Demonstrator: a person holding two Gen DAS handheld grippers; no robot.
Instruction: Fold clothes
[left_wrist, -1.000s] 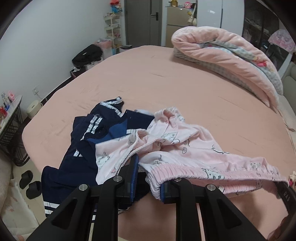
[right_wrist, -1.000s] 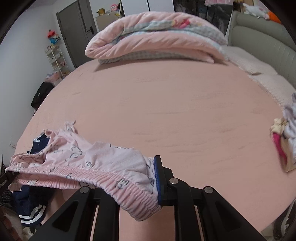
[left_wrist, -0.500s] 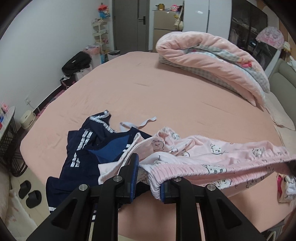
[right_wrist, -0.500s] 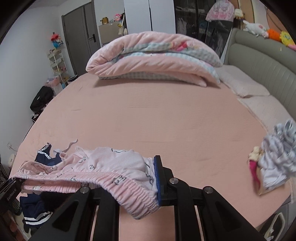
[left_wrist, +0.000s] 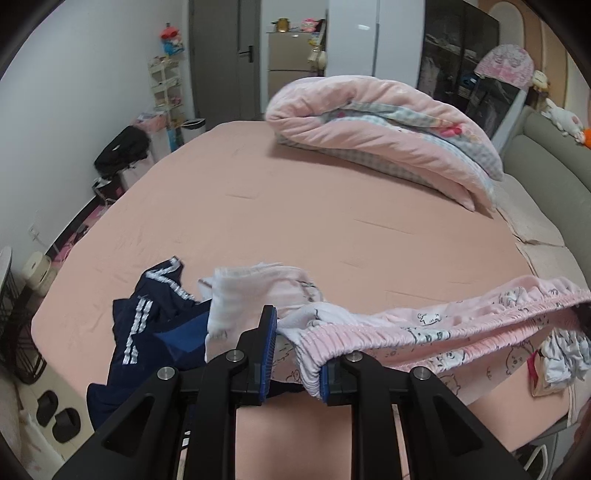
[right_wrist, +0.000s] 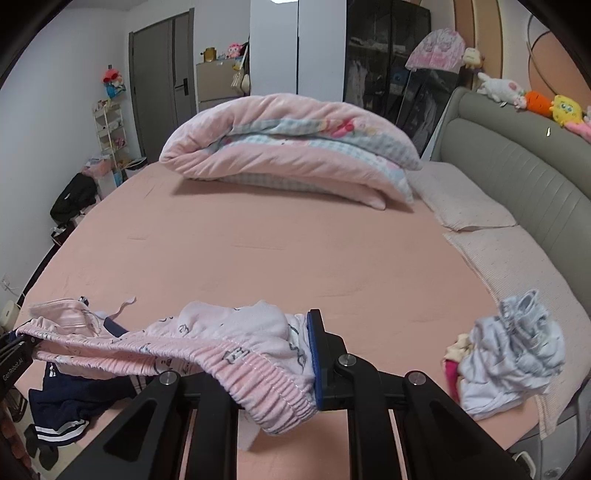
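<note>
Pink printed pants (left_wrist: 424, 328) hang stretched by the elastic waistband between my two grippers, lifted above the pink bed (left_wrist: 295, 221). My left gripper (left_wrist: 293, 354) is shut on one end of the waistband. My right gripper (right_wrist: 295, 369) is shut on the other end (right_wrist: 258, 369); its left finger is hidden under the cloth. The left gripper's body shows at the far left of the right wrist view (right_wrist: 14, 354). The pants' legs trail down toward a navy striped garment (left_wrist: 147, 332) that lies crumpled at the bed's near left corner.
A folded pink quilt (right_wrist: 291, 147) lies at the far side of the bed. A small pile of light clothes (right_wrist: 506, 354) sits at the near right edge. Pillows (right_wrist: 465, 206) and a grey headboard (right_wrist: 517, 155) are to the right. Slippers (left_wrist: 55, 413) lie on the floor at left.
Both grippers have risen with the pink pants, lifting them off the bed and pulling the waistband taut. The navy garment stays on the bed.
</note>
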